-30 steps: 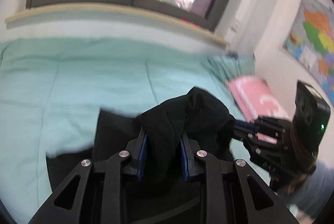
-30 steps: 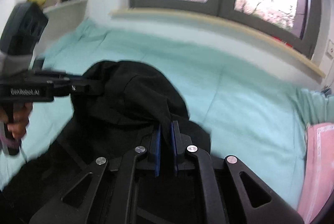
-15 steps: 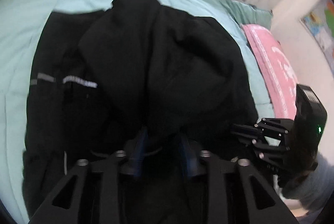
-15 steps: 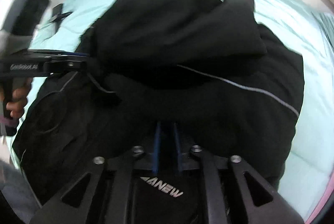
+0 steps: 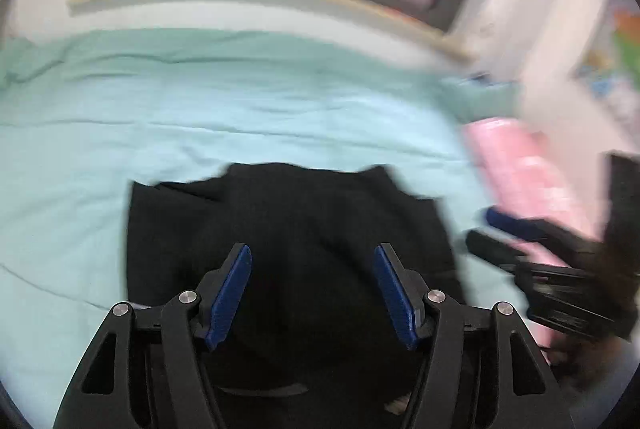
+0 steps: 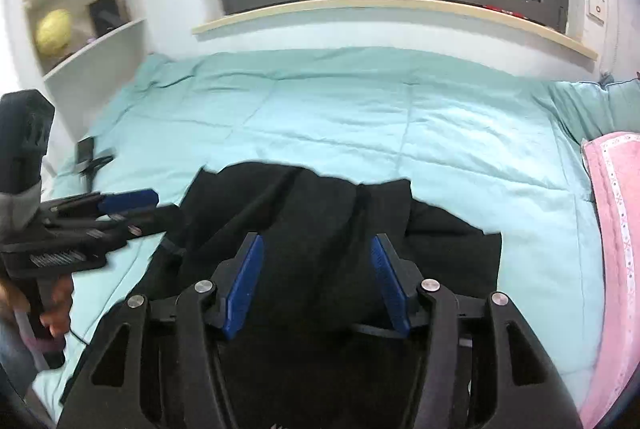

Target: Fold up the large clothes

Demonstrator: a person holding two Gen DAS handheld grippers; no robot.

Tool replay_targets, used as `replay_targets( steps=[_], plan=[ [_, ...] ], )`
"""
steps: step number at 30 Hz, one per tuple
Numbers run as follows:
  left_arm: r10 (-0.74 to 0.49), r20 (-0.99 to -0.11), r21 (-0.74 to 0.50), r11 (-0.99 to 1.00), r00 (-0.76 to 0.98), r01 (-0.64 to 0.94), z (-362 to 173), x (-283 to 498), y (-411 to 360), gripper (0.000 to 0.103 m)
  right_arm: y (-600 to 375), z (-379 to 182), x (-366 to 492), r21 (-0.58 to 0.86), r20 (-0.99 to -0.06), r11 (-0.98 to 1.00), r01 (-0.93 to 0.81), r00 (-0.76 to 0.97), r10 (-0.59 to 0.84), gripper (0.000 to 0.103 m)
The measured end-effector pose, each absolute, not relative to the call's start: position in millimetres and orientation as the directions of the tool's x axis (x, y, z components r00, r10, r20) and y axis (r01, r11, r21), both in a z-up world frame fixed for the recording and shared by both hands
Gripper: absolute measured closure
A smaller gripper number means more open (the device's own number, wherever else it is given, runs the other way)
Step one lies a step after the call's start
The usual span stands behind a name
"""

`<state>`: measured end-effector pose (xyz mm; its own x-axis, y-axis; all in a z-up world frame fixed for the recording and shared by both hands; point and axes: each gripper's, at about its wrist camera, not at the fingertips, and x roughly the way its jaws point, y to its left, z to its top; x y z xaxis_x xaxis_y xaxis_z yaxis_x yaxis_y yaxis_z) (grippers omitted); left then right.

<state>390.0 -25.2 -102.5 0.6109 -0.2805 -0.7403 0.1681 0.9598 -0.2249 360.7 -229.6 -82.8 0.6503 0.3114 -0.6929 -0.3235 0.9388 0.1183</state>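
A large black garment (image 5: 288,225) lies folded over on the mint green bed cover (image 5: 200,101), at the near edge; it also shows in the right wrist view (image 6: 320,229). My left gripper (image 5: 312,293) is open and empty above the garment's near part. My right gripper (image 6: 316,285) is open and empty, also above the garment. The left gripper shows at the left of the right wrist view (image 6: 132,205), beside the garment's left edge. The right gripper shows blurred at the right of the left wrist view (image 5: 500,233).
A pink blanket (image 6: 616,229) lies along the bed's right side. A small black object (image 6: 90,157) lies on the cover at the left. White shelves (image 6: 80,13) stand at the left, a window sill (image 6: 380,9) behind the bed.
Both grippers have let go of the black garment and opened. They have drawn back and tilted up; the garment now lies laid over on the bed.
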Motion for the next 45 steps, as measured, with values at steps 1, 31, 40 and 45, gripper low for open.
replay_targets(
  steps=[1, 31, 40, 45],
  plan=[
    [-0.308, -0.742, -0.256, 0.951, 0.596, 0.172, -110, 401, -25, 0.039, -225, -91, 366, 0.149, -0.683, 0.934, -0.325, 0.649, 0.335, 0.044],
    [-0.436, -0.749, -0.379, 0.9, 0.5, 0.216, -140, 448, -26, 0.048, -215, -155, 412, 0.092, -0.862, 0.968, -0.233, 0.468, 0.195, 0.043],
    [-0.314, -0.843, -0.281, 0.949, 0.437, 0.139, -208, 507, -44, 0.048, -213, -212, 450, 0.196, -0.878, 0.967, -0.162, 0.411, 0.246, 0.043],
    [-0.246, -0.898, -0.204, 0.967, 0.365, 0.15, -256, 507, -51, 0.048, -208, -255, 454, 0.148, -0.904, 0.981, -0.128, 0.384, 0.187, 0.045]
  ],
)
